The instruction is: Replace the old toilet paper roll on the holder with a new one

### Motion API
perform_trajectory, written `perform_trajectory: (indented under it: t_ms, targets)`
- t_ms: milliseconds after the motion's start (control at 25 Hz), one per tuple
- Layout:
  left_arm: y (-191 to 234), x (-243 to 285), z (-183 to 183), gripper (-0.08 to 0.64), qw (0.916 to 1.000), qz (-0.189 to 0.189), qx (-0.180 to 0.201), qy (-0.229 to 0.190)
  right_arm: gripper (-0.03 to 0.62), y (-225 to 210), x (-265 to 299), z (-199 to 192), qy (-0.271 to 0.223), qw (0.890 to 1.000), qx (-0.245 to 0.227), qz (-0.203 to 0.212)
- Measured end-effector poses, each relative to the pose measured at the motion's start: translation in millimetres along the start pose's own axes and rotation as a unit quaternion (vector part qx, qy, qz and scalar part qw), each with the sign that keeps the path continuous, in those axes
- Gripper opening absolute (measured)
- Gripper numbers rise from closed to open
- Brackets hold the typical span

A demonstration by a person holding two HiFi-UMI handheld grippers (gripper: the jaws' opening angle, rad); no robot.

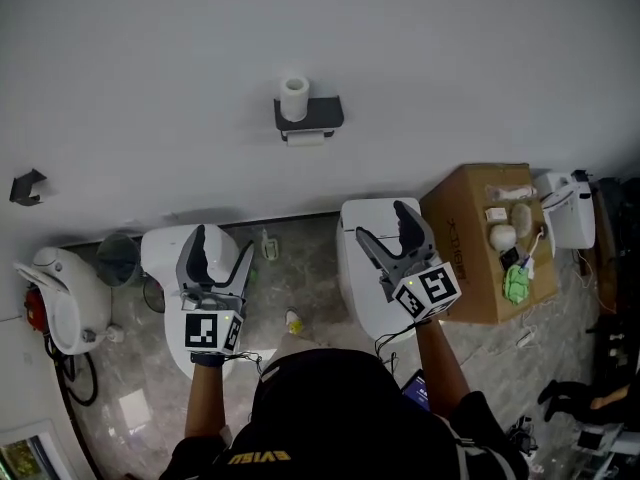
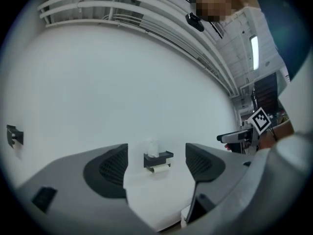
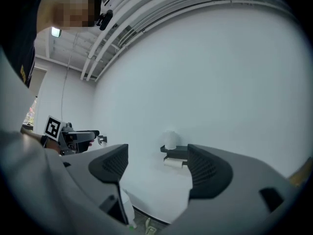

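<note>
**Facing the holder, both claws empty**

White wall (image 1: 320, 28) ahead. Left gripper (image 1: 222, 243) and right gripper (image 1: 381, 221) are wide open, holding nothing, well short of it. Holder (image 1: 312, 116) is ahead between them; the right looks slightly nearer. New roll (image 1: 294, 97) stands upright on top. Old roll (image 1: 307, 138) hangs beneath, axis along the wall.

Matt white wall (image 1: 420, 58); matt black holder (image 1: 322, 113) carrying soft white paper roll (image 1: 294, 98); glossy marbled floor (image 1: 305, 268); smooth white toilet (image 1: 365, 268); matt brown cardboard box (image 1: 468, 230); matt grey plastic left gripper (image 1: 222, 243).
</note>
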State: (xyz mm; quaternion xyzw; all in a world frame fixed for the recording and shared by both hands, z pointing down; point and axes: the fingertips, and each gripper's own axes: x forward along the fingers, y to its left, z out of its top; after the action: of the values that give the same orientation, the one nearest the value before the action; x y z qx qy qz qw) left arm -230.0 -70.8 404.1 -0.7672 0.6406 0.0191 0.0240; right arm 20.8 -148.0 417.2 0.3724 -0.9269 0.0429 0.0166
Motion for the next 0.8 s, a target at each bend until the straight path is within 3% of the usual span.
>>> perform_trajectory:
  t_ms: [200,360,600,800]
  targets:
    - [2,33,-12,0.377,0.9997,-0.013,-0.008,0.017,0.374,-22,20,-8,0.016,1.000,-0.007,-0.012]
    - [-5,49,-16,0.375,0.9997,-0.019,0.015,0.006,0.374,-34,39,-23,0.021,1.000,-0.018,0.008]
    - [2,64,-34,0.317,0.9999,0.010,-0.001,0.011,0.374,-48,68,-44,0.047,0.997,-0.054,0.020]
    - [9,85,-47,0.276,0.9999,0.016,0.001,0.001,0.374,-67,93,-66,0.054,0.998,-0.042,0.005]
